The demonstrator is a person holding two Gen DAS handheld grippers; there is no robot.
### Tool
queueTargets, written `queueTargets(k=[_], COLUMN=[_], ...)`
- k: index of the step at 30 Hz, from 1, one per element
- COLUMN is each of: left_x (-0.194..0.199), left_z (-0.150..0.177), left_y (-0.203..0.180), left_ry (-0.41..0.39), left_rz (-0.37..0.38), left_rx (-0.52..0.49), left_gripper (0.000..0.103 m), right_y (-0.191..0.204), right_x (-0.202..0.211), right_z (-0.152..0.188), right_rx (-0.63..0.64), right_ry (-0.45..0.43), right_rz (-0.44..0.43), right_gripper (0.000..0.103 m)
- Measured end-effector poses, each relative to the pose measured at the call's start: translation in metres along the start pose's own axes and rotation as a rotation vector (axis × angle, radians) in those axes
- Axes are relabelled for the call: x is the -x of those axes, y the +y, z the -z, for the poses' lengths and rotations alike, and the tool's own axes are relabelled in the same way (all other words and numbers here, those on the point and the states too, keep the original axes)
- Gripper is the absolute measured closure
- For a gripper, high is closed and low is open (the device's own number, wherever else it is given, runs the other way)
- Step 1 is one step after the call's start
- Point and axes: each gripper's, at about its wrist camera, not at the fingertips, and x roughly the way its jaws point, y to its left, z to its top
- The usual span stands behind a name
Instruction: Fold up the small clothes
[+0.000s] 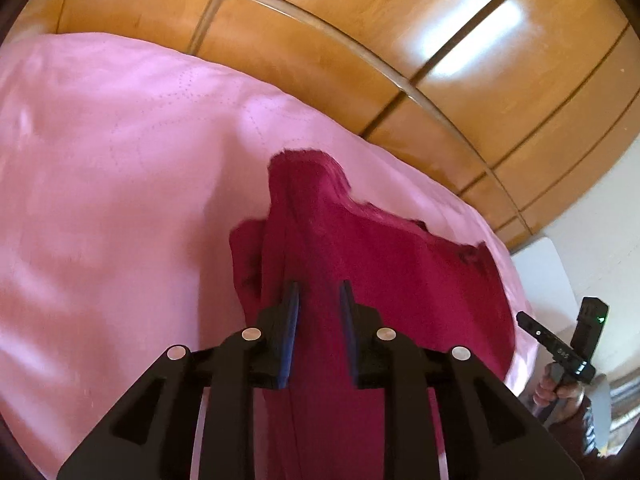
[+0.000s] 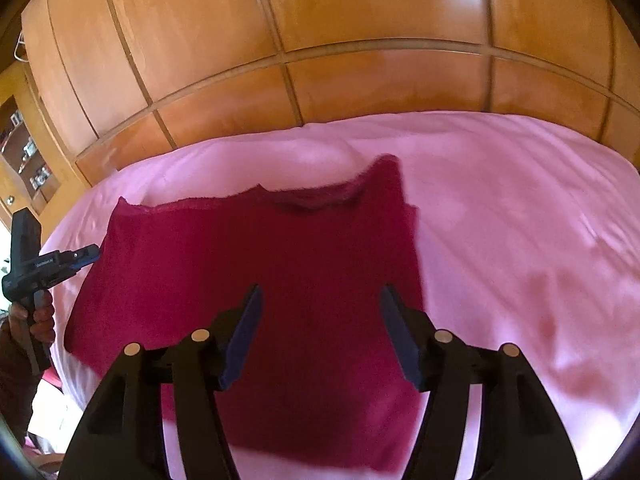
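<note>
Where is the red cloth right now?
The red cloth lies spread on the pink bedsheet, in front of the wooden headboard.

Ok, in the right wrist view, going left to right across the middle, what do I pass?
The person's hand holding the left tool → the dark red garment lying on the bed → bare pink bedsheet.

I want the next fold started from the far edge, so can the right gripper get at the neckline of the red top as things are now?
Probably yes. The right gripper is open above the red top, and nothing lies between it and the neckline on the pink bedspread.
</note>
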Motion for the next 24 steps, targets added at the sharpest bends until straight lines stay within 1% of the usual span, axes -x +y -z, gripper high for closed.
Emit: queueTargets(k=[1, 3, 4, 5, 6, 7, 8, 9, 10, 11, 12, 15, 17, 18, 19, 21, 22, 23, 24], left_x=[-0.003, -0.001, 0.002, 0.005, 0.006, 0.005, -0.002, -0.008, -0.015, -0.017, -0.014, 0.008, 0.02, 0.023, 0.023, 0.018, 0.011, 0.007, 0.0], left_z=[-0.002, -0.003, -0.001, 0.001, 0.004, 0.007, 0.01, 0.014, 0.019, 0.023, 0.024, 0.022, 0.014, 0.009, 0.004, -0.002, -0.004, -0.004, -0.004], left_y=[0.001, 0.0, -0.001, 0.0, 0.004, 0.009, 0.013, 0.016, 0.019, 0.021, 0.023, 0.024, 0.02, 0.016, 0.011, 0.005, 0.005, 0.005, 0.002], left_ry=[-0.002, -0.024, -0.053, -0.064, -0.074, -0.072, -0.054, -0.029, 0.009, 0.02, 0.011, -0.067, -0.092, -0.097, -0.092, -0.053, -0.027, -0.016, -0.007], left_rz=[-0.005, -0.025, -0.067, -0.078, -0.092, -0.132, -0.178, -0.217, -0.252, -0.258, -0.254, -0.197, -0.135, -0.116, -0.099, -0.052, -0.026, -0.027, -0.042], left_rx=[0.004, -0.009, -0.021, -0.017, -0.005, 0.01, 0.013, 0.01, 0.008, 0.016, 0.031, 0.08, 0.087, 0.079, 0.062, 0.053, 0.069, 0.075, 0.065], left_gripper=[0.085, 0.103, 0.103, 0.103, 0.103, 0.103, 0.103, 0.103, 0.103, 0.103, 0.103, 0.103, 0.103, 0.103, 0.099, 0.047, 0.044, 0.044, 0.059], right_y=[0.003, 0.006, 0.007, 0.007, 0.004, -0.001, -0.008, -0.018, -0.023, -0.028, -0.032, -0.034, -0.032, -0.03, -0.028, -0.025, -0.024, -0.024, -0.024], right_x=[-0.009, -0.024, -0.031, -0.039, -0.051, -0.065, -0.078, -0.09, -0.094, -0.094, -0.093, -0.09, -0.09, -0.092, -0.092, -0.091, -0.093, -0.092, -0.093], right_z=[-0.006, -0.014, -0.018, -0.021, -0.023, -0.023, -0.023, -0.021, -0.02, -0.019, -0.017, -0.012, -0.012, -0.014, -0.015, -0.016, -0.018, -0.018, -0.017], right_rx=[0.019, 0.056, 0.075, 0.094, 0.116, 0.123, 0.113, 0.077, 0.052, 0.025, -0.002, -0.006, -0.01, -0.01, -0.009, -0.008, -0.008, -0.009, -0.009], right_ry=[0.006, 0.011, 0.015, 0.021, 0.037, 0.065, 0.098, 0.116, 0.104, 0.09, 0.082, 0.053, 0.049, 0.047, 0.043, 0.037, 0.035, 0.033, 0.032], right_rz=[0.006, 0.038, 0.057, 0.082, 0.139, 0.195, 0.231, 0.221, 0.205, 0.189, 0.175, 0.166, 0.165, 0.168, 0.171, 0.177, 0.179, 0.179, 0.179], right_gripper=[0.042, 0.042, 0.041, 0.041, 0.04, 0.04, 0.038, 0.036, 0.033, 0.033, 0.033, 0.032, 0.031, 0.031, 0.031, 0.031, 0.031, 0.031, 0.031])
